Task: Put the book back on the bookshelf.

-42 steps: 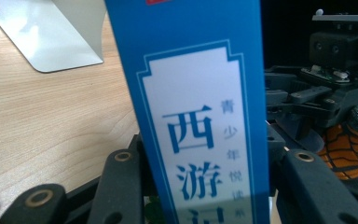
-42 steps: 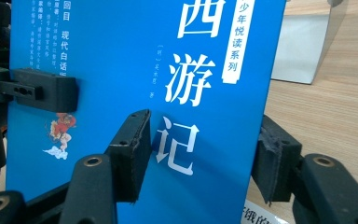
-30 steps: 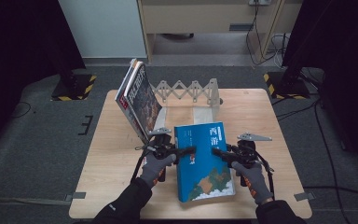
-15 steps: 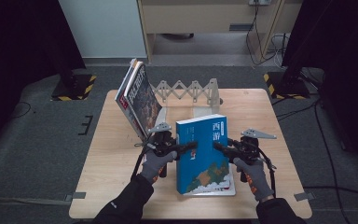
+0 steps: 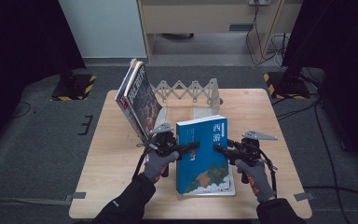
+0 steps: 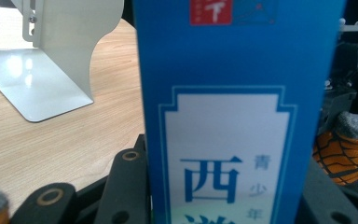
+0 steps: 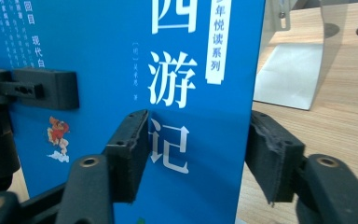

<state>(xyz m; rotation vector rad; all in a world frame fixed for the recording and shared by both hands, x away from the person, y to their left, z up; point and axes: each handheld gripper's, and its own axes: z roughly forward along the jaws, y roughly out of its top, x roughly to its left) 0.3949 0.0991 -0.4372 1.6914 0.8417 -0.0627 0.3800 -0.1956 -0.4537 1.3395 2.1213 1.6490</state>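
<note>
Dark curtains and a grey floor are seen around a pale wooden surface (image 5: 121, 186), on which a blue book (image 5: 204, 156) is being raised upright between two hand-held tongs. Its lower edge rests near the front of the surface on what looks like another flat book (image 5: 230, 191), and it is leaned slightly toward the person. The left tongs (image 5: 189, 148) are clamped on its left edge, as is seen in the left gripper view, where the book's spine (image 6: 233, 130) is set between the black jaws. The right tongs (image 5: 220, 149) are placed around the right edge; their jaws have just been opening, and in the right gripper view the left pad (image 7: 130, 149) is laid against the cover while the right pad (image 7: 272, 158) stands just clear of the page edge, so the hold there is judged loose (more a guide than a grip). Behind the book, an expanding metal book rack (image 5: 186, 91) is set with its shiny dividers (image 6: 60, 51), and a few magazines (image 5: 137, 100) are leaned at its left end. For the step to be done well, the weight should be carried by the left tongs, the right side should be re-gripped before any lift, and the book should be kept vertical and lined up with an open slot, so that the leaning magazines are not knocked.
</note>
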